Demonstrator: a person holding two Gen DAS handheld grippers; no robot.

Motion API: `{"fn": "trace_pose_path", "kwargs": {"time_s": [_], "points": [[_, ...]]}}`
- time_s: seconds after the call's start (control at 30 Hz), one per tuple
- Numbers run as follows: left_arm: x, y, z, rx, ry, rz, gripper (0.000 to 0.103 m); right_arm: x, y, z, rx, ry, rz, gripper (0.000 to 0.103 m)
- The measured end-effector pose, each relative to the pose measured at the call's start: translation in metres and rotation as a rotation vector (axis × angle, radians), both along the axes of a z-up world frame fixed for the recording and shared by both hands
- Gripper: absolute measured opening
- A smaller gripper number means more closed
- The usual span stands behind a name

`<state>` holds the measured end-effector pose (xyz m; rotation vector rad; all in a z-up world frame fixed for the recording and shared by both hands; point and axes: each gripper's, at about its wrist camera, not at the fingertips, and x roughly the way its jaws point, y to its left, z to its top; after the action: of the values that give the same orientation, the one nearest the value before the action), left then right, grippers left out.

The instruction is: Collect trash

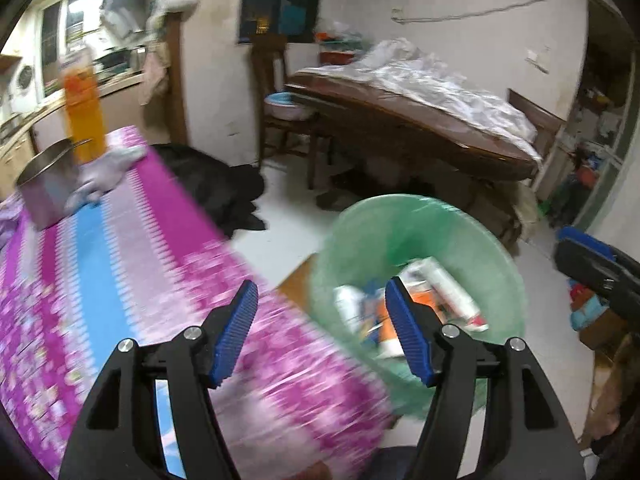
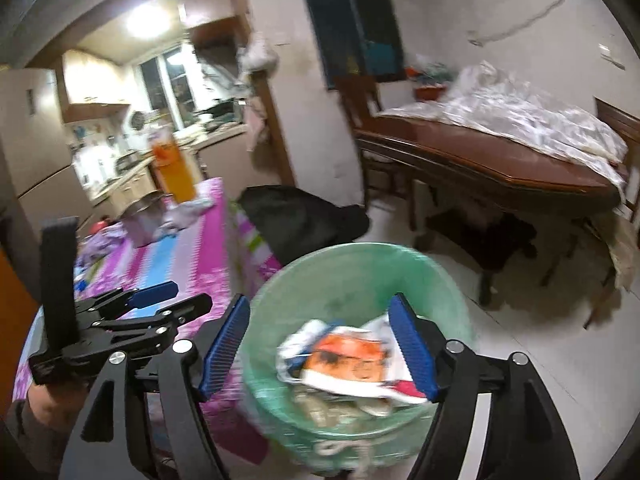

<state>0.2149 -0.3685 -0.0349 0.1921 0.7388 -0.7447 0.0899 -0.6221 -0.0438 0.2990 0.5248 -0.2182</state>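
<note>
A bin lined with a green bag (image 1: 400,232) (image 2: 360,268) stands on the floor beside the table with the pink and blue cloth (image 1: 120,248) (image 2: 188,248). Wrappers and packets (image 1: 436,292) (image 2: 352,360) lie inside it. My left gripper (image 1: 320,332) is open and empty, over the table edge next to the bin; it also shows in the right wrist view (image 2: 168,300). My right gripper (image 2: 320,344) is open and empty above the bin's mouth; it shows at the right edge of the left wrist view (image 1: 592,264).
On the table's far end stand an orange bottle (image 1: 84,116) (image 2: 174,168), a metal pot (image 1: 48,188) (image 2: 144,216) and a crumpled cloth (image 1: 108,172). A black bag (image 1: 224,188) (image 2: 304,220) lies on the floor. A wooden table (image 1: 420,128) (image 2: 500,164) stands at the right.
</note>
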Motion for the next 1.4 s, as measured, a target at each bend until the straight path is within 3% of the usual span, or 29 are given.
{"fn": "trace_pose_path", "kwargs": {"time_s": [0.1,0.4,0.57,0.7,0.9,1.17,1.3,1.4], "points": [[0.005,0.033,0.002,0.009,-0.011,0.073,0.066,0.006,0.036,0.002,-0.024,-0.036,0.073,0.077],[0.003,0.146,0.025,0.028,-0.15,0.348,0.081,0.021,0.133,0.011,-0.09,-0.129,0.221,0.086],[-0.009,0.186,0.039,0.04,-0.232,0.455,0.092,0.026,0.191,0.017,-0.168,-0.176,0.288,0.098],[-0.016,0.215,0.045,0.033,-0.261,0.519,0.097,0.027,0.229,0.021,-0.191,-0.208,0.329,0.098],[-0.019,0.233,0.043,0.036,-0.255,0.534,0.097,0.015,0.248,0.027,-0.204,-0.235,0.315,0.098],[-0.029,0.214,0.038,0.02,-0.257,0.469,0.097,-0.022,0.237,0.03,-0.281,-0.24,0.171,0.098],[-0.046,0.185,0.038,-0.017,-0.275,0.36,0.097,-0.067,0.223,0.03,-0.391,-0.263,-0.039,0.098],[-0.071,0.154,0.037,-0.056,-0.291,0.266,0.097,-0.104,0.204,0.023,-0.431,-0.224,-0.185,0.098]]}}
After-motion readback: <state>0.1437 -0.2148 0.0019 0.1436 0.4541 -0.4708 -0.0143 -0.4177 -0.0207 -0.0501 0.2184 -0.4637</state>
